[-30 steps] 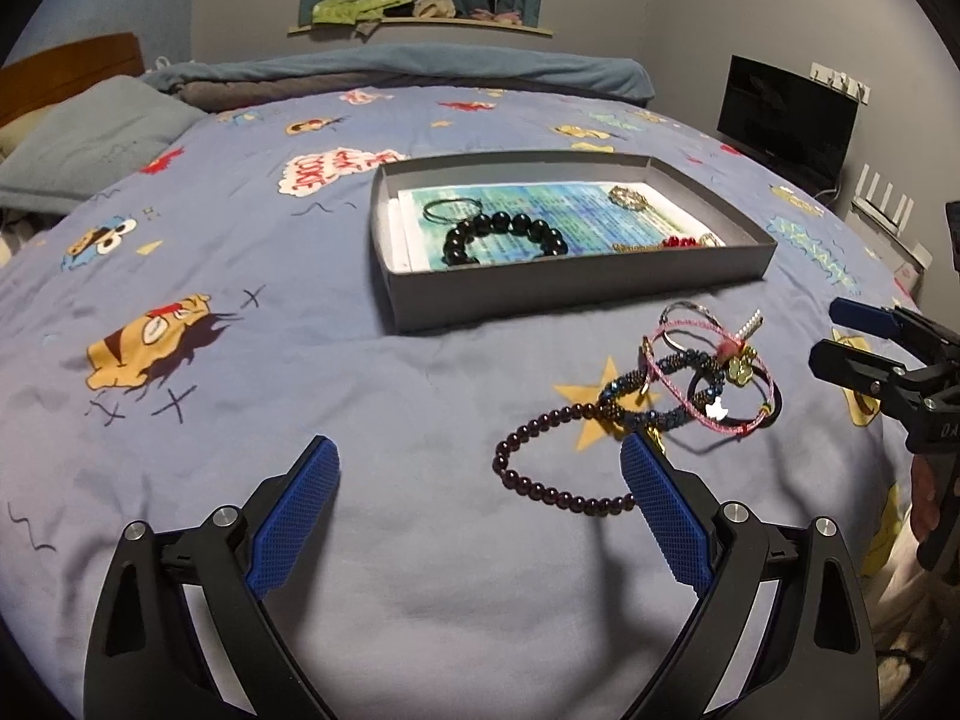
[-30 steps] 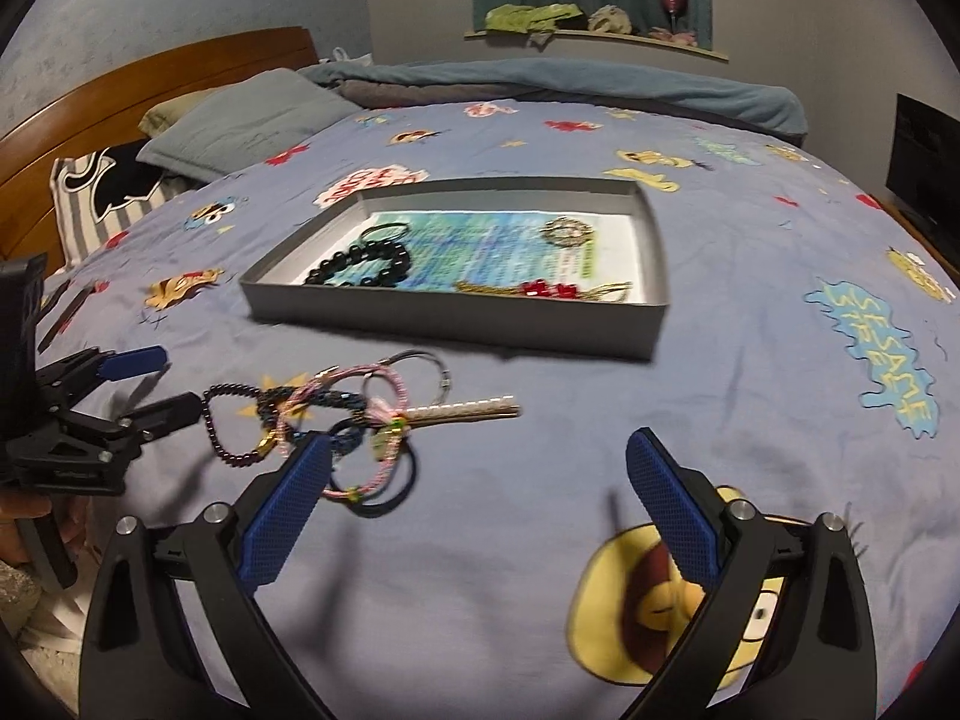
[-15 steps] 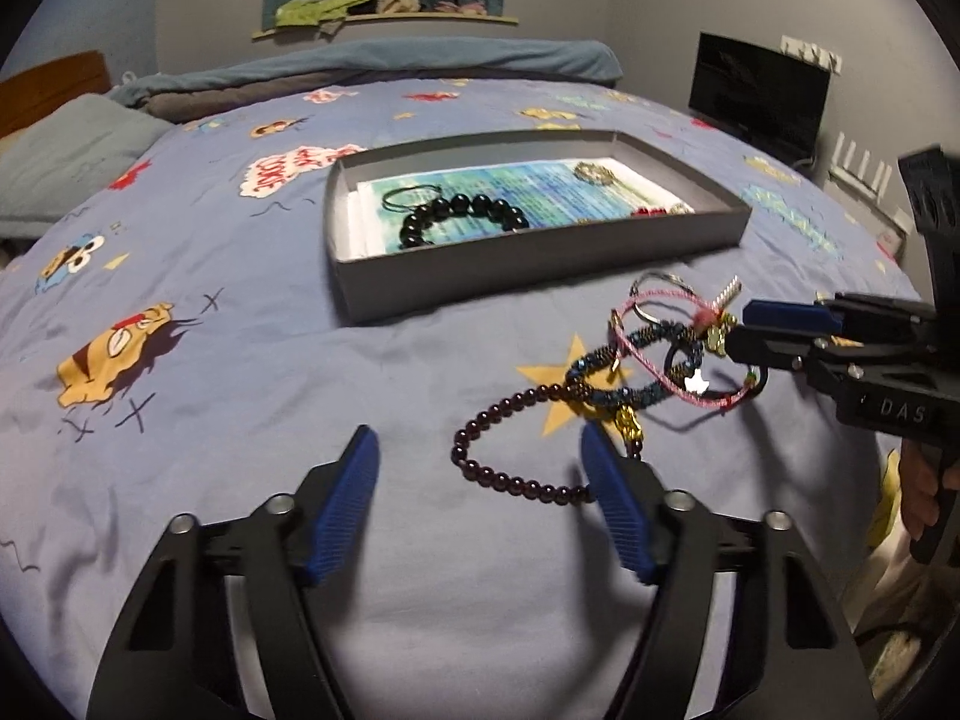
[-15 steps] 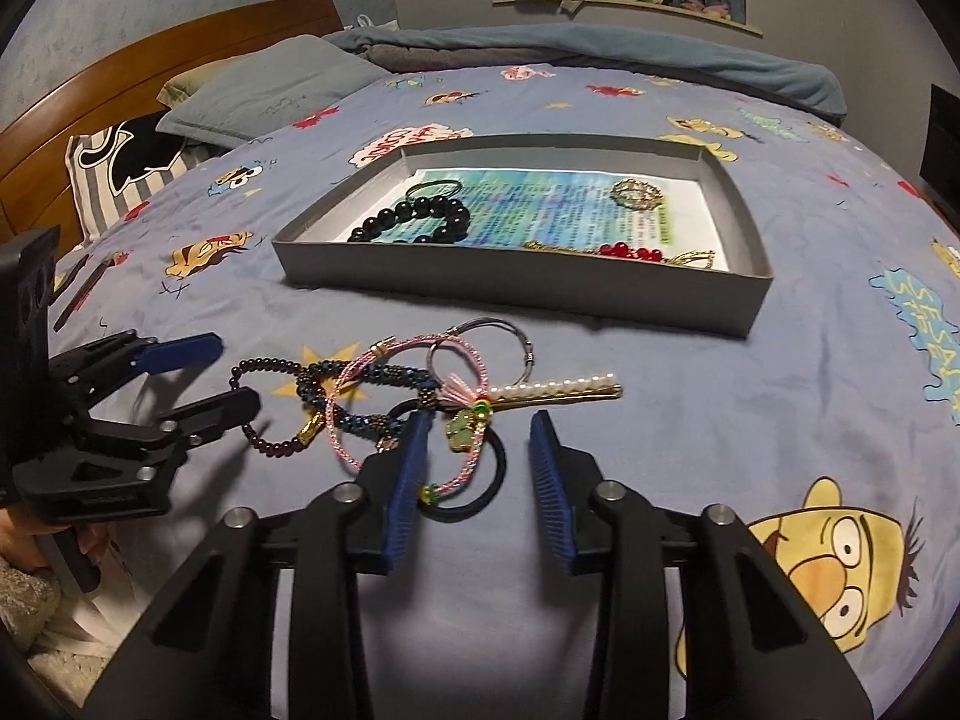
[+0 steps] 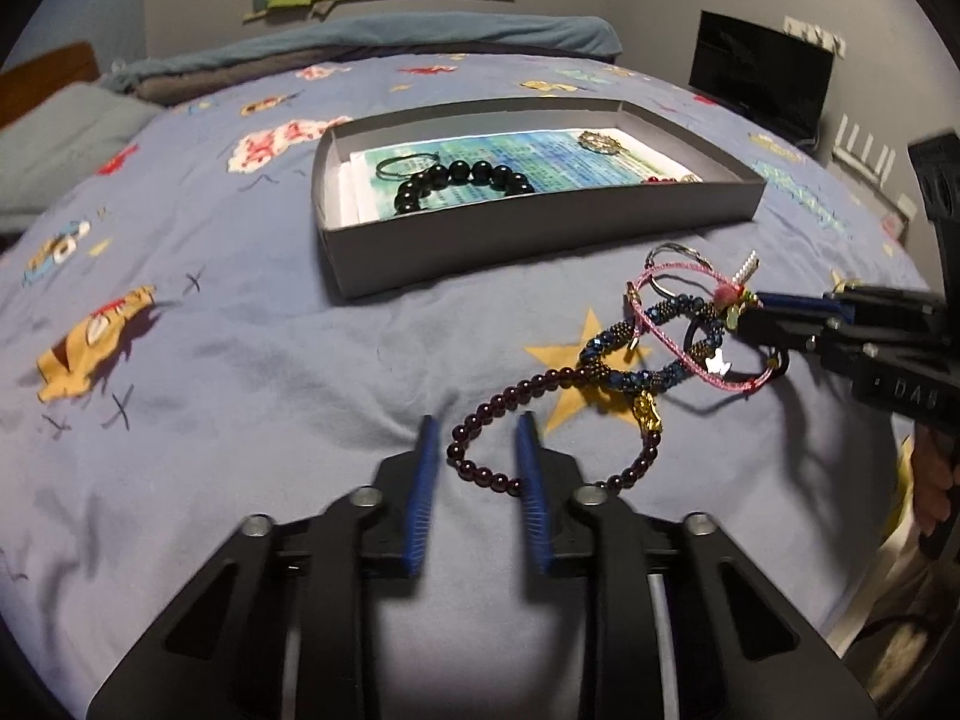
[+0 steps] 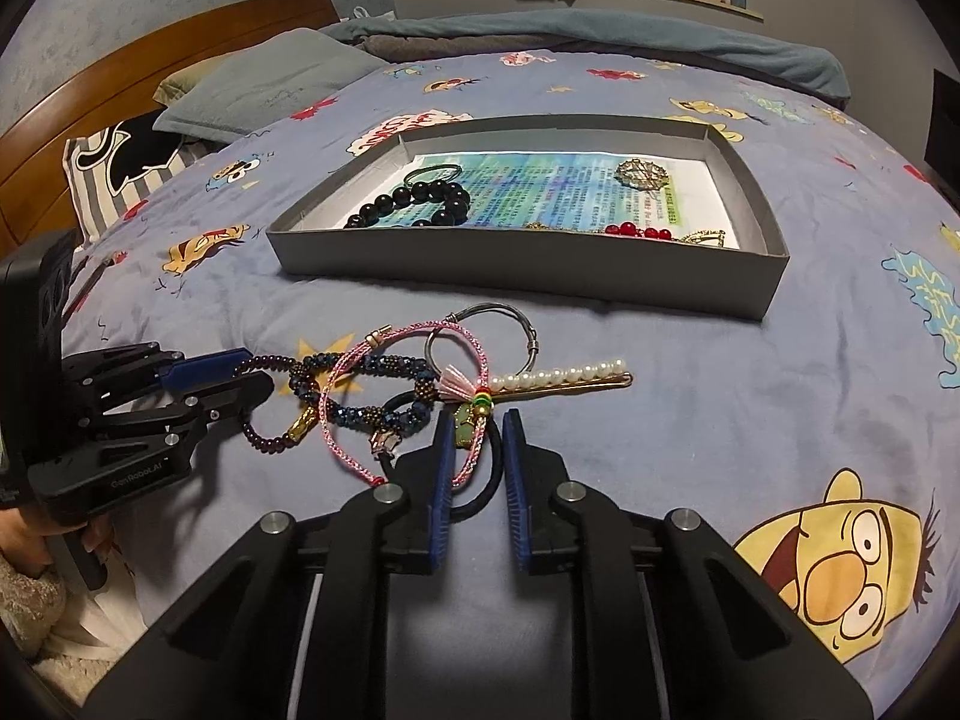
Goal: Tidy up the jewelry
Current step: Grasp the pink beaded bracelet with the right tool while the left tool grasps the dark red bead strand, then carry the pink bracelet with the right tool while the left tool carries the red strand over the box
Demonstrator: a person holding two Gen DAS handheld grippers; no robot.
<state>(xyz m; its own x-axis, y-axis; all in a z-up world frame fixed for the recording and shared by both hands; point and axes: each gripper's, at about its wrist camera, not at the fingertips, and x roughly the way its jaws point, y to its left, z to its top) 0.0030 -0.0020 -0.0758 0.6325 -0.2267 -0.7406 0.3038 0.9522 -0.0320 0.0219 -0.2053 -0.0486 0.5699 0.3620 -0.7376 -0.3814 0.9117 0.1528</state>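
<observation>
On the blue cartoon-print bedspread (image 5: 240,372), a tangle of jewelry lies in front of the shallow grey cardboard tray (image 5: 540,234). The left gripper (image 5: 475,450) has its 2 blue-padded fingers narrowed around the near loop of the dark purple beaded bracelet (image 5: 480,468), the beads sitting between the pads; whether they pinch it I cannot tell. The right gripper (image 6: 477,450) is likewise narrowed, with the pink woven cord bracelet (image 6: 408,396) and the black elastic hair tie (image 6: 486,480) passing between its pads. A gold hair clip with white pearls (image 6: 564,381) lies just beyond. Inside the tray rests a black bead bracelet (image 6: 420,207)
</observation>
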